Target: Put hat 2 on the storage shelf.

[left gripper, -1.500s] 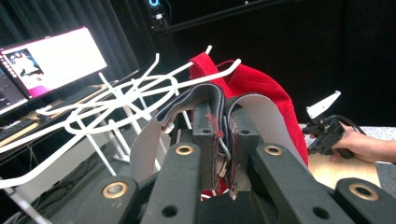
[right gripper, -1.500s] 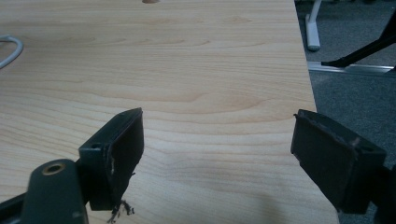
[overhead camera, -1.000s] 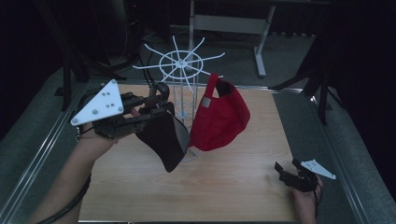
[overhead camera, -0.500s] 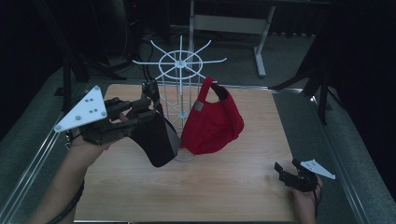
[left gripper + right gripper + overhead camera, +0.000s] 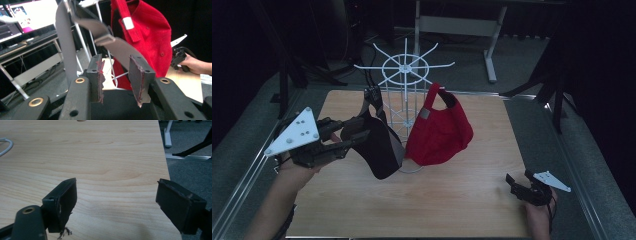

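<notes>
The wire hat rack stands on the table, toward its far edge. One cap hangs on the rack's right side, another cap on its left. The left gripper is just left of the rack, at that cap. The right gripper rests well right of the rack, near the table's front right corner.

Light wood-grain table, square-edged, standing on grey carpet with a metal rail along each side. On it: the round wire foot of a white wire rack, about mid-table. Right gripper low at the near right corner, possibly resting on the top; contact unclear. A white curved wire lies at the right gripper view's left edge.
</notes>
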